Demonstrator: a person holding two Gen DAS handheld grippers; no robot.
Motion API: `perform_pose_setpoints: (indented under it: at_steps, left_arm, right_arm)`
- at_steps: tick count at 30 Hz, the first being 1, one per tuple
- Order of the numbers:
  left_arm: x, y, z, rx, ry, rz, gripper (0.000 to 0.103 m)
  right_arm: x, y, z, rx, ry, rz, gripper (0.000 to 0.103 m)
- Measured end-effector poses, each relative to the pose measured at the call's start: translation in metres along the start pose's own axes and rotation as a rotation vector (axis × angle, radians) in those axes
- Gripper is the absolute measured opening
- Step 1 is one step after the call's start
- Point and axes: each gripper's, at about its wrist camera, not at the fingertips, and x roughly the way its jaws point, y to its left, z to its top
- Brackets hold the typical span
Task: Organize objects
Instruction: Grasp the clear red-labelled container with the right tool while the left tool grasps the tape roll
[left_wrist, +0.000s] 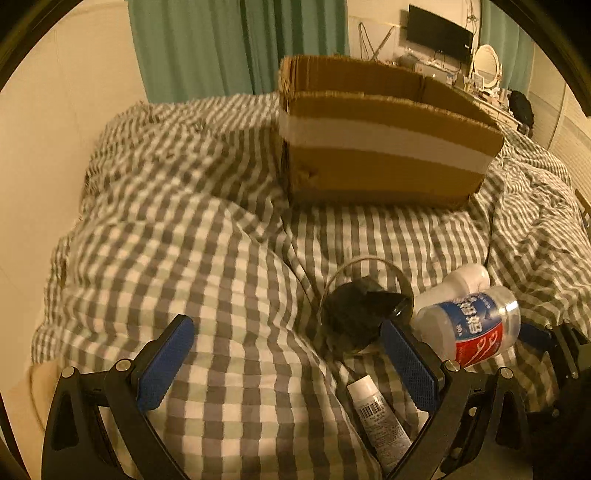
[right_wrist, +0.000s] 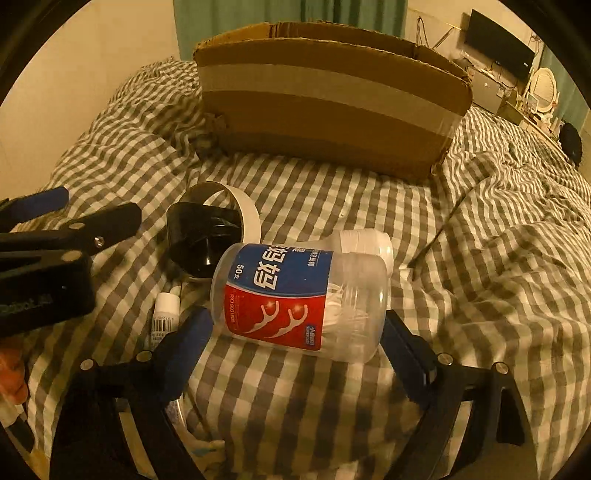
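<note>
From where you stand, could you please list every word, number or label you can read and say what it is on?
"50": on the blue band of the floss pick jar, beside large white Chinese characters.
"ISO 9001": on the jar's red band, only roughly legible.
Barcode and fine print on the small white tube: too small to read.
Embossed lettering on the left gripper's body, seen from the right wrist: too blurred.

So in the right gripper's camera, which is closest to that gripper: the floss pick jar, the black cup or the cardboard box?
1. Floss pick jar: lying between the right gripper's open fingers.
2. Black cup: behind, left.
3. Cardboard box: farthest, back of the bed.
</note>
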Motion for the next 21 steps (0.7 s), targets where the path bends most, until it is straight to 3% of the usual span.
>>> perform_pose_setpoints:
  at_steps: [1,2,4,6,9,10,11,13,15,17,21]
  left_arm:
    - [0.002,-0.001,-0.001,0.006,0.006,-0.003,0.103]
    - [0.003,-0.004,-0.001,0.018,0.007,-0.011,0.103]
    - [0.005,-0.011,0.000,0.046,0.012,-0.051,0.103]
    - [0.010,-0.021,0.000,0.073,0.026,-0.098,0.103]
    - [0.019,-0.028,-0.002,0.089,0.049,-0.060,0.103]
    - [0.020,-0.025,-0.002,0.077,0.054,-0.046,0.103]
    - [0.019,-0.023,-0.001,0.063,0.056,-0.046,0.103]
    - [0.013,-0.015,0.001,0.034,0.039,-0.039,0.103]
    - [0.005,-0.006,0.004,0.016,0.014,-0.019,0.103]
    - [-0.001,-0.001,0.008,0.019,-0.007,0.008,0.103]
    - [-0.005,0.010,0.011,0.028,-0.014,0.051,0.103]
  right_arm:
    - [-0.003,-0.002,0.000,0.010,-0.011,0.004,0.089]
    - [-0.010,-0.009,0.000,0.028,-0.034,0.017,0.066]
    - [-0.022,-0.017,0.007,0.041,-0.059,0.019,0.048]
    - [-0.031,-0.028,0.015,0.025,-0.083,-0.064,0.047]
    - [-0.027,-0.044,0.014,0.057,-0.044,0.002,0.047]
    - [-0.026,-0.047,0.011,0.076,-0.047,0.013,0.052]
    - [-0.024,-0.048,0.008,0.084,-0.048,0.019,0.064]
    - [-0.023,-0.044,0.008,0.076,-0.050,0.035,0.075]
    - [-0.027,-0.033,0.006,0.078,-0.073,0.071,0.080]
    - [-0.026,-0.021,0.007,0.078,-0.083,0.102,0.095]
    - [-0.004,0.007,0.002,0.030,-0.021,0.081,0.095]
